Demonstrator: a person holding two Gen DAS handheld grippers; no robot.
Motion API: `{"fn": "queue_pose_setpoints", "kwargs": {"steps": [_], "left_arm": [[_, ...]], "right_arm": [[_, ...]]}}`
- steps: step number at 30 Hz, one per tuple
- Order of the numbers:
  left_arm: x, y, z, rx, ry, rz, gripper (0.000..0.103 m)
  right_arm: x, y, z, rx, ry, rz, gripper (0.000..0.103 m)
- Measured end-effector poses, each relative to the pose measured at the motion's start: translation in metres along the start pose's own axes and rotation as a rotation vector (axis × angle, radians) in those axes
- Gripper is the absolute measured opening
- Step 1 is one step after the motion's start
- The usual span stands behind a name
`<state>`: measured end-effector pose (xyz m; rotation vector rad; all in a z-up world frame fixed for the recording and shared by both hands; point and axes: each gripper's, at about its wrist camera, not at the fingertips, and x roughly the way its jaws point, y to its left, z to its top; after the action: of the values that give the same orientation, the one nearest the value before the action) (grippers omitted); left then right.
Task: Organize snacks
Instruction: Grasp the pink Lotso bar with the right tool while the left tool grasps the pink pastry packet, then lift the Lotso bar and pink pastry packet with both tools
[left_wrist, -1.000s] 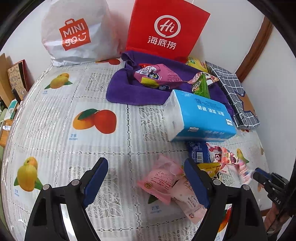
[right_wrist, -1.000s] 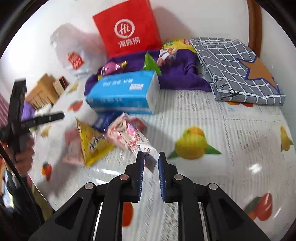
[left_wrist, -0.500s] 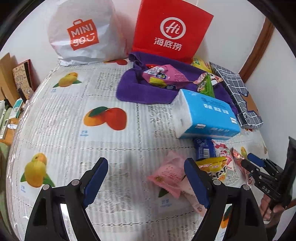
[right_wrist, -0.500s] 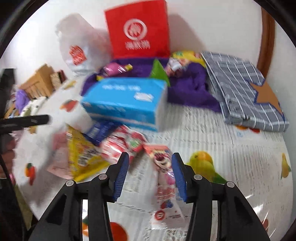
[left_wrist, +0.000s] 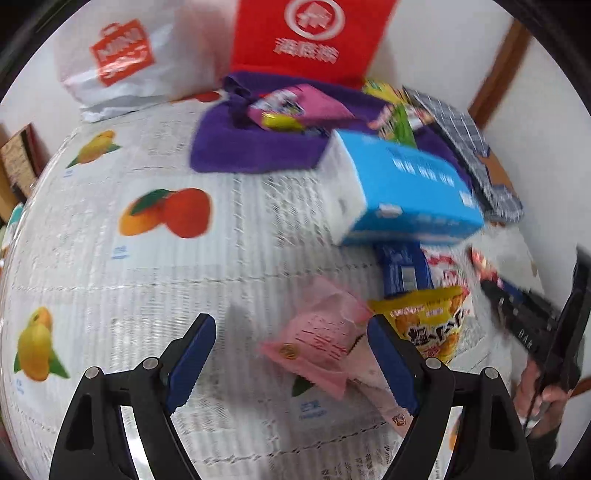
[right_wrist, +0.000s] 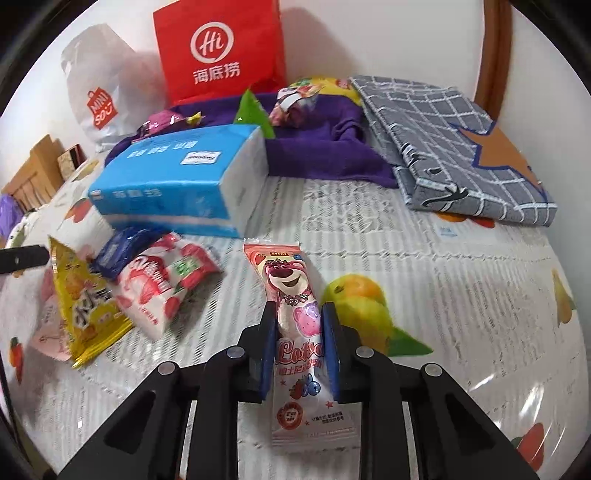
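Observation:
My right gripper (right_wrist: 297, 317) has its fingers closed around a long pink Lotso bear snack packet (right_wrist: 291, 314) that lies on the tablecloth. Left of it lie a red-and-white strawberry packet (right_wrist: 162, 284), a blue packet (right_wrist: 122, 251) and a yellow chip packet (right_wrist: 83, 299). My left gripper (left_wrist: 291, 350) is open and empty above a pink packet (left_wrist: 321, 339), with the yellow packet (left_wrist: 432, 325) to its right. My right gripper (left_wrist: 517, 299) shows at the right edge there.
A blue tissue pack (right_wrist: 177, 181) lies mid-table. Behind it a purple cloth (right_wrist: 314, 151) holds more snacks. A red bag (right_wrist: 218, 48) and white Miniso bag (right_wrist: 99, 96) stand at the wall. A folded grey checked cloth (right_wrist: 454, 147) lies at the right.
My right gripper let go of the snack, opened, then closed its fingers around the Lotso packet. My left gripper moved closer to the pink packet and stayed open.

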<state>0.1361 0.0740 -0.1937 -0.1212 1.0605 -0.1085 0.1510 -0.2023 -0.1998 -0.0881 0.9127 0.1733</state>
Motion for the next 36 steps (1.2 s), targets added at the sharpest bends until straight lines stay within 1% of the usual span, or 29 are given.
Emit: {"fn": "queue_pose_setpoints", "kwargs": {"steps": [4,6,9,12,14,15,17,18,21,26,27,29,36], "left_arm": [[0.014,-0.010,-0.003,0.036,0.013,0.055,0.082],[0.016,-0.009,-0.001,0.022,-0.020,0.105,0.081],[0.018,-0.005,0.003,0.009,-0.040,0.136,0.077],[0.019,-0.004,0.003,0.025,-0.063,0.181,0.074],[0.018,-0.003,0.000,0.031,-0.094,0.182,0.071],[0.016,-0.003,-0.003,0.028,-0.124,0.185,0.065],[0.014,-0.002,-0.006,0.018,-0.153,0.190,0.060],[0.013,-0.001,-0.009,0.013,-0.176,0.193,0.055],[0.012,0.000,-0.011,0.006,-0.197,0.195,0.051],[0.012,0.001,-0.011,0.000,-0.198,0.189,0.051],[0.012,0.002,-0.011,0.000,-0.199,0.189,0.051],[0.012,0.001,-0.012,-0.002,-0.199,0.186,0.051],[0.013,0.000,-0.011,0.002,-0.196,0.190,0.051]], "right_arm": [[0.002,0.003,0.001,0.000,-0.020,-0.033,0.023],[0.004,0.002,0.003,0.006,-0.020,-0.031,0.023],[0.005,-0.001,0.004,0.018,-0.021,-0.025,0.023],[0.008,-0.001,0.007,0.021,-0.021,-0.037,0.023],[0.009,-0.001,0.009,0.021,-0.022,-0.045,0.023],[0.010,-0.001,0.010,0.021,-0.022,-0.048,0.023],[0.010,-0.001,0.010,0.020,-0.023,-0.051,0.023],[0.010,-0.001,0.010,0.019,-0.023,-0.053,0.023],[0.010,0.000,0.010,0.013,-0.024,-0.058,0.023],[0.010,0.001,0.010,0.003,-0.024,-0.067,0.023],[0.010,0.001,0.010,0.001,-0.025,-0.070,0.025],[0.010,0.001,0.010,0.000,-0.025,-0.071,0.025],[0.010,-0.001,0.010,0.018,-0.025,-0.049,0.026]]}}
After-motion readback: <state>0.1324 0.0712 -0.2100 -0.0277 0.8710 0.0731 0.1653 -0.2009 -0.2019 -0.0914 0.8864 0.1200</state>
